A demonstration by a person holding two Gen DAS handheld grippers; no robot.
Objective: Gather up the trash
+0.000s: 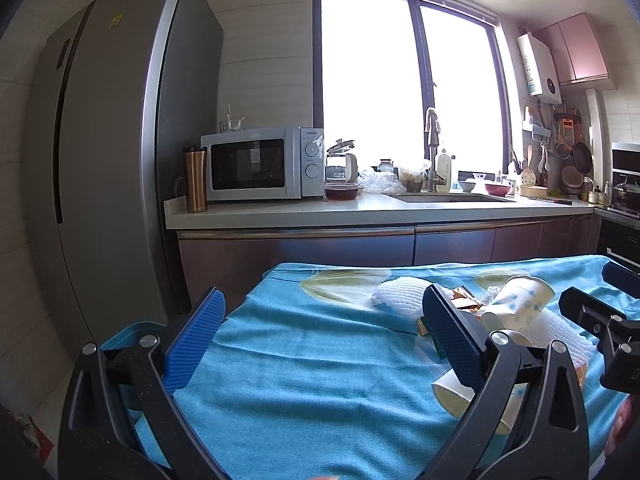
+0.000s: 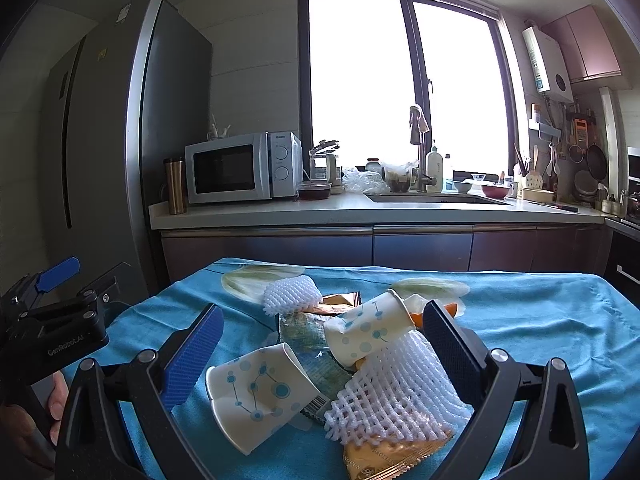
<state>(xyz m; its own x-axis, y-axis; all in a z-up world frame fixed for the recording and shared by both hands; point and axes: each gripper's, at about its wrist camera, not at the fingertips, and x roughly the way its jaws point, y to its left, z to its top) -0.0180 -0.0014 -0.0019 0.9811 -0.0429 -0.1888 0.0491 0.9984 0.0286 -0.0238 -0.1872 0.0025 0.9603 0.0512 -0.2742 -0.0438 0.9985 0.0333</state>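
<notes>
Plainly, both tools gape empty: right tool (image 2: 320, 354) brackets the trash heap on the blue-clothed surface (image 2: 540, 320). The near paper cup (image 2: 256, 400) is light, crushable; pinch its rim gently.

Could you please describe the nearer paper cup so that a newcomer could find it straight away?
On the blue cloth, find the trash pile. At its near left edge lies the paper cup, tipped on its side beside the white foam net. Unlike the other cup, it bears linked blue dots.
</notes>
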